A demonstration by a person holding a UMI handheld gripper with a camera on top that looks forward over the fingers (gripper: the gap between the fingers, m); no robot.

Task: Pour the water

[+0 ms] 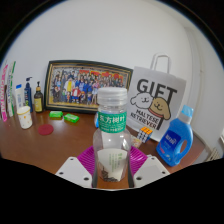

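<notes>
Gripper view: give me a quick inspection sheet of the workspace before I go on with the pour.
Surface: brown wooden table.
Job's things: clear water bottle, white cap on, green label, upright between the tool's fingers; no receiving cup identified.
Clutter: blue detergent bottle, white gift bag, framed group photo, two green blocks, small bottles and tubes.
Grippers: tool closed on the water bottle, pads against both sides.
Cables: nothing seen.
Surroundings: pale wall behind the table.
</notes>
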